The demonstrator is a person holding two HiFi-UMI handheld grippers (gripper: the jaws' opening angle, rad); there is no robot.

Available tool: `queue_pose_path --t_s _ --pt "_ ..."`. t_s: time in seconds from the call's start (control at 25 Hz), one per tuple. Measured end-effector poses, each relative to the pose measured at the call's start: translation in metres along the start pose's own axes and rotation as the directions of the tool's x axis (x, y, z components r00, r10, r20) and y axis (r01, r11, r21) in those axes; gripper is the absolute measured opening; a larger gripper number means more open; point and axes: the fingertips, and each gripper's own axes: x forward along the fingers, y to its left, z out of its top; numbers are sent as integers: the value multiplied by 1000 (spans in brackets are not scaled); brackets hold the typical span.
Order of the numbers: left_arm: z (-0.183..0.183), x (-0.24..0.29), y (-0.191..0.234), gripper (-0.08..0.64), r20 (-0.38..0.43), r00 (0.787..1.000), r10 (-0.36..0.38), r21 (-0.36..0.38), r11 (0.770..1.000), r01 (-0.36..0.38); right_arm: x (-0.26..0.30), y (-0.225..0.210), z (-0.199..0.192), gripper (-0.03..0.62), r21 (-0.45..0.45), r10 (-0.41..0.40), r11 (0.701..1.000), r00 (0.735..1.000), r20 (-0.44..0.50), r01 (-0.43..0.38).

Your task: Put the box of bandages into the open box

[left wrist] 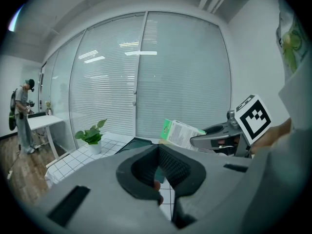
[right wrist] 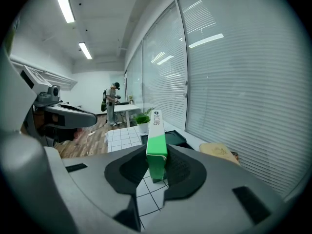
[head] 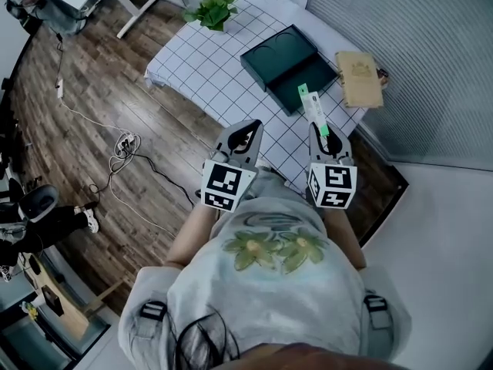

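Observation:
The bandage box point(head: 310, 106), a slim green-and-white carton, stands on edge between the jaws of my right gripper point(head: 324, 134), which is shut on its lower end. In the right gripper view the carton point(right wrist: 156, 139) rises straight up from the pads point(right wrist: 176, 170). The open box point(head: 279, 52) is dark green and lies on the checked tablecloth just beyond the carton, also showing in the right gripper view point(right wrist: 176, 138). My left gripper point(head: 248, 125) hangs beside the right one at the table's near edge, its jaws together and nothing in them.
A potted plant point(head: 216, 8) stands at the table's far corner. A tan flat box point(head: 358, 78) lies to the right of the open box, near the blinds. Cables point(head: 123, 145) run over the wooden floor to the left. A person point(left wrist: 23, 111) stands far off by a white desk.

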Motion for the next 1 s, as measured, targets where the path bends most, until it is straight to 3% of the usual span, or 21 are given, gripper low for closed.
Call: queue_pose_path --t_s 1.0 --pt "-14 64 38 7 -100 994 -31 -30 999 29 85 -28 -26 86 11 27 1000 990 -135 -25"
